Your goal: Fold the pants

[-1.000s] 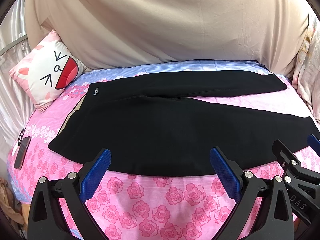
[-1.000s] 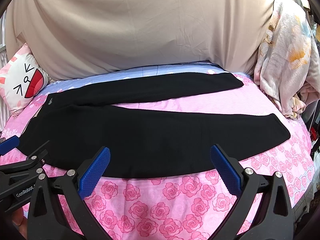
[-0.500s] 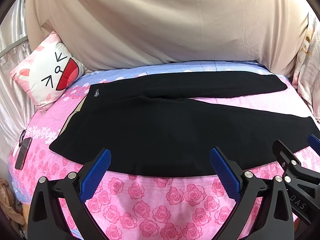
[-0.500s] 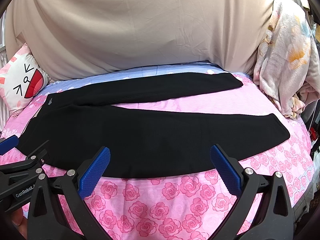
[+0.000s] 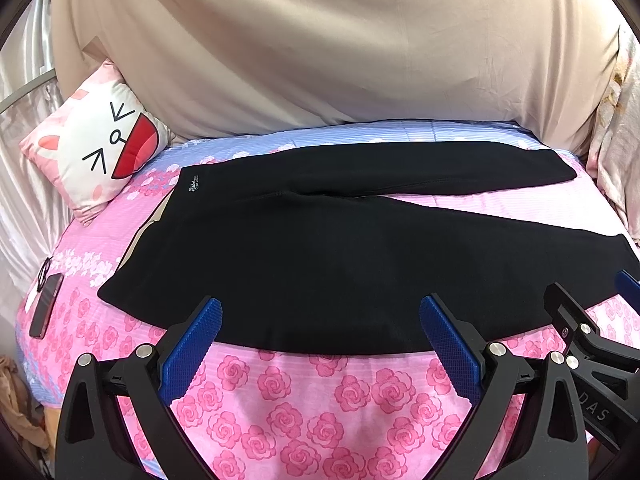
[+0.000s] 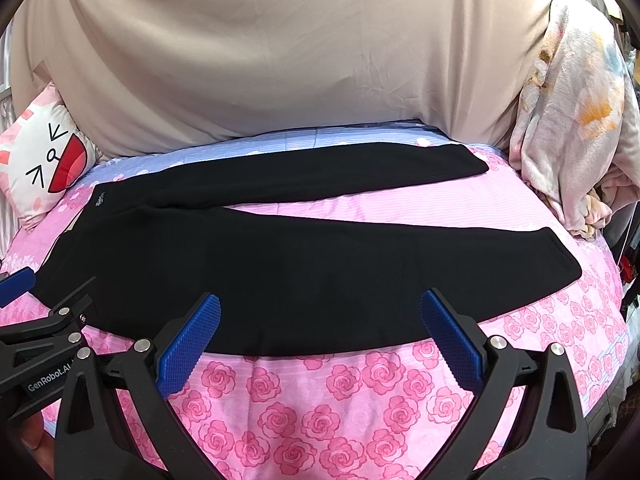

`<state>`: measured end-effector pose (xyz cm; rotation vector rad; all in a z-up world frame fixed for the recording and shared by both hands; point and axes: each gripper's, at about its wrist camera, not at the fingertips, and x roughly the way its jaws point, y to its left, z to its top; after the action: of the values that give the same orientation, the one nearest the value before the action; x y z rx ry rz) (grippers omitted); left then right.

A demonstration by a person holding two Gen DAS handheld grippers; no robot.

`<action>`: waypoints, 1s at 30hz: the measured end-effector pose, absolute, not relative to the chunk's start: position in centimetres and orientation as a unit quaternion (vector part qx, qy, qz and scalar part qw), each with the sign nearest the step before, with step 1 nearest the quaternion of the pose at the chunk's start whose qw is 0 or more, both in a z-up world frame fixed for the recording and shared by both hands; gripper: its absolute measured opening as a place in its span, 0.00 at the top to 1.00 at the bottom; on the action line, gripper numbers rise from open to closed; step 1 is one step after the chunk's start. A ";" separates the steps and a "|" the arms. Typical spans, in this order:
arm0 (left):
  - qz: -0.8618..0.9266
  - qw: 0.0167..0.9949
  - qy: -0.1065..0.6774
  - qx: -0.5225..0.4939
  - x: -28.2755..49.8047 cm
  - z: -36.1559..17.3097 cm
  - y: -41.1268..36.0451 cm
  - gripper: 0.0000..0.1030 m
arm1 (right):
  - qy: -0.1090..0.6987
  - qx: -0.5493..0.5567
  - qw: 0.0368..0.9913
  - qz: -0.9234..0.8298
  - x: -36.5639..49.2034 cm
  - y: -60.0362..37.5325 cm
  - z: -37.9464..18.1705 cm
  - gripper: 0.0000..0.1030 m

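Bed [image 5: 320, 400] with rose-print cover carries black pants [image 5: 320, 264] spread flat, waistband left, legs splayed rightward. Left tongs [image 5: 320, 336] and right tongs [image 6: 320, 332] hover wide and empty at the near hem; folding appears unstarted, so the next move calls for gripping the near leg's edge to lay it over the far leg.

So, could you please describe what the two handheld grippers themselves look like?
The left gripper and the right gripper match: black angular frames with silver round bolts, and two fingers faced with blue cross-hatched pads. White "GenRobot.AI" lettering marks the left one; letters ending "DAS" mark the right. No cables or sleeves show.
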<state>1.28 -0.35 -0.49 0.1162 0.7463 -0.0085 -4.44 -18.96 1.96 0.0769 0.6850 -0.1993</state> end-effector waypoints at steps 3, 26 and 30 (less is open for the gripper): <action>-0.005 0.929 0.367 0.057 1.7 -0.6 -0.5 0.05 | 0.337 0.038 0.936 -0.097 -3.8 -19.1 1.9 0.05; -0.018 0.898 0.434 -0.073 18.7 -3.0 7.7 0.05 | 0.330 0.280 0.895 -0.111 14.2 -54.5 -0.8 0.05; -0.002 0.892 0.428 -0.143 22.0 -4.0 11.7 0.05 | 0.357 0.304 0.874 -0.124 19.0 -60.4 -2.7 0.05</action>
<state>21.99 11.71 -3.97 -0.2960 0.8884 -0.0040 19.00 -60.35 -2.73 0.6347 0.7461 -0.2599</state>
